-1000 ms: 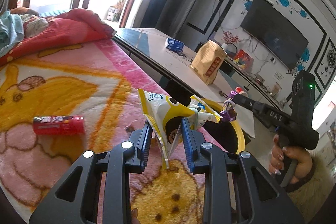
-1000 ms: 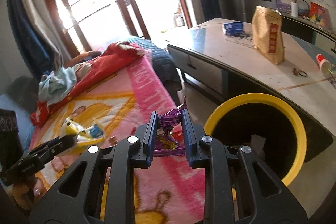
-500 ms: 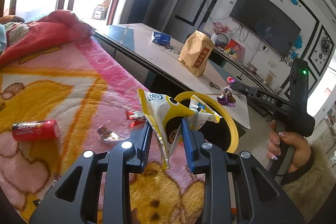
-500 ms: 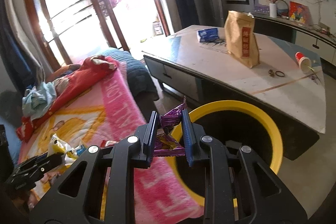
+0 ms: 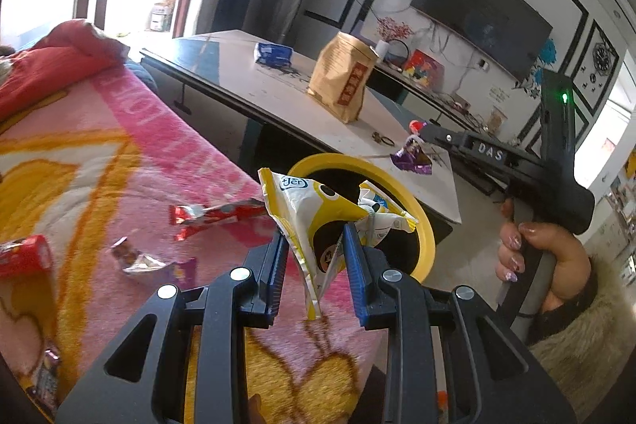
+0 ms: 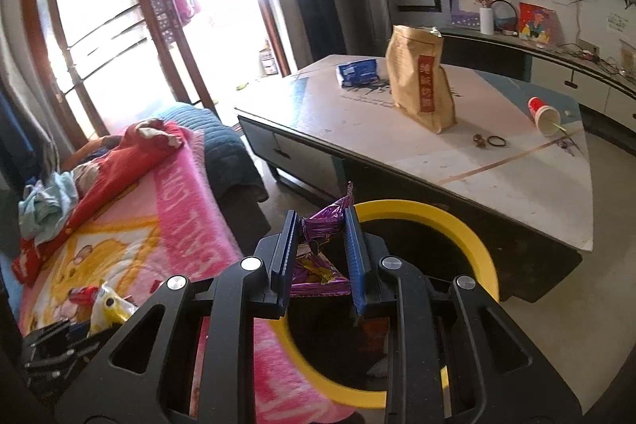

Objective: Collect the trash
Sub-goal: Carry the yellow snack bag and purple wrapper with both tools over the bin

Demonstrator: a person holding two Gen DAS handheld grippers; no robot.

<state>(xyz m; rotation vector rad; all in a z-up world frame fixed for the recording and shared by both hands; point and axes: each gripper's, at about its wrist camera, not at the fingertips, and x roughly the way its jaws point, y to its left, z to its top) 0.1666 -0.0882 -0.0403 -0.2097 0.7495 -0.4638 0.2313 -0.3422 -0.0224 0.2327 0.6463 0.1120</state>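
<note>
My left gripper (image 5: pixel 316 245) is shut on a yellow and white snack wrapper (image 5: pixel 318 213) and holds it above the pink blanket's edge, just short of the yellow-rimmed bin (image 5: pixel 421 221). My right gripper (image 6: pixel 320 229) is shut on a purple wrapper (image 6: pixel 324 223) and holds it over the bin's (image 6: pixel 473 241) near rim. In the left wrist view the right gripper (image 5: pixel 417 142) hangs over the bin's far side with the purple wrapper (image 5: pixel 411 157). On the blanket lie a red wrapper (image 5: pixel 214 215), a silver scrap (image 5: pixel 137 259) and a red tube (image 5: pixel 24 255).
A low table (image 6: pixel 516 177) stands behind the bin with a brown paper bag (image 6: pixel 421 82), a blue pack (image 6: pixel 355 72) and a tipped red cup (image 6: pixel 542 114). A pink cartoon blanket (image 6: pixel 179 201) covers the sofa, with red bedding (image 6: pixel 131 150) piled at its far end.
Both grippers have moved toward the bin, each still holding its wrapper. The right one now hangs over the bin's rim. More litter on the blanket has come into the left view.
</note>
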